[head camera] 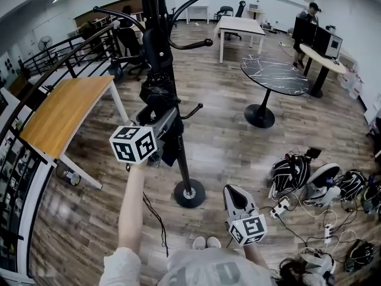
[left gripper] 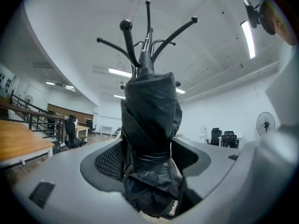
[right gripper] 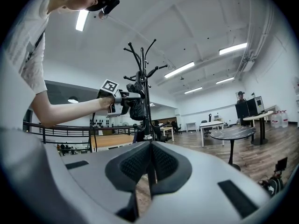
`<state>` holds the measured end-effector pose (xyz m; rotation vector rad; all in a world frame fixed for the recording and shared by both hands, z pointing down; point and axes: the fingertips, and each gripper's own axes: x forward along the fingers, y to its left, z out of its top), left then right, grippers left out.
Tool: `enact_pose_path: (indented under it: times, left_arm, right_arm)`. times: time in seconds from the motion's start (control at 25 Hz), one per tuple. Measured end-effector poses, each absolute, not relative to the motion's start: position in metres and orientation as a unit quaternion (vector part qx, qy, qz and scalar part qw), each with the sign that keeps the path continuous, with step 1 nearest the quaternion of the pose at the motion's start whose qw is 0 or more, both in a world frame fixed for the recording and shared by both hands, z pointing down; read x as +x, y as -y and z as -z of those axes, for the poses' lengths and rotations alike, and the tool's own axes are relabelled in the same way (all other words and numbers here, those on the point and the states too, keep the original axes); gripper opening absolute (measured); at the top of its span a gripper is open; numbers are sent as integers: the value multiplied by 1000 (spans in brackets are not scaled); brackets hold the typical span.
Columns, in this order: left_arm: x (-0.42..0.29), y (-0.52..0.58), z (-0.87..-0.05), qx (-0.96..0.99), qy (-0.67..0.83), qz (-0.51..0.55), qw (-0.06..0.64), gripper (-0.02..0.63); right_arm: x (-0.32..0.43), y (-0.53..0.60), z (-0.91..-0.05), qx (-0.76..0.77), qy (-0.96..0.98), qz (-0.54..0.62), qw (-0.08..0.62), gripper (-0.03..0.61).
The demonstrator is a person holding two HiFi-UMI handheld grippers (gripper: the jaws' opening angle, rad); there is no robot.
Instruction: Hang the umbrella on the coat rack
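The left gripper (head camera: 159, 123) is clamped on the umbrella (head camera: 156, 97). In the left gripper view its jaws press in from both sides on the folded black fabric (left gripper: 152, 125), which bulges above and below them. The umbrella rises along the jaws toward the coat rack (left gripper: 148, 41), whose curved hooks spread out just beyond the umbrella's upper end. From the head view the bundle lies against the rack's pole (head camera: 161, 34), below the top hooks and just above a lower hook (head camera: 193, 111). The right gripper (head camera: 237, 198) hangs low, near the rack's round base (head camera: 189, 193) on the wooden floor (head camera: 226, 136). Its jaws are pressed together with nothing between them, pointing at the pole (right gripper: 145, 78).
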<state>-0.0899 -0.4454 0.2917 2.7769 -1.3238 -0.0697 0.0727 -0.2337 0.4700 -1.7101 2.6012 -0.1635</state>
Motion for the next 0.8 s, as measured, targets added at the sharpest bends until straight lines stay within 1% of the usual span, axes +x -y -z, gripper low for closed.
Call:
enact_pose_path:
  times: [0.2,0.36,0.44,0.64,0.68,0.76,0.8]
  left_arm:
    - [-104,430,-264,884,467,21,-32,308]
    - [-113,416,-242,850,510,-26,-128,308]
    - [-117,402,-225,834,526,-13,-166,308]
    - [-131,351,-188,808,547,22,-216,303]
    - [-135,338,-182,800,555,33,-226,276]
    - [-142,315,-175,786,567,59,-239,188]
    - [-145,304,-174,781,571,67,-243,162]
  right_arm:
    - [69,236,-465,-540,-840,46,11,31]
    - [63,242,-454,-531,-847,28,19,31]
    - [60,246,-445,-523,-852,13,25,31]
    - [46,257,-407,-499,-864,-38,53,31]
    - [43,259,-397,-493,-866,-49,60,31]
    - [34,264,-377,-482,-870,-70,74,31]
    - [30,265,-368,-476,-872,-79,81,31]
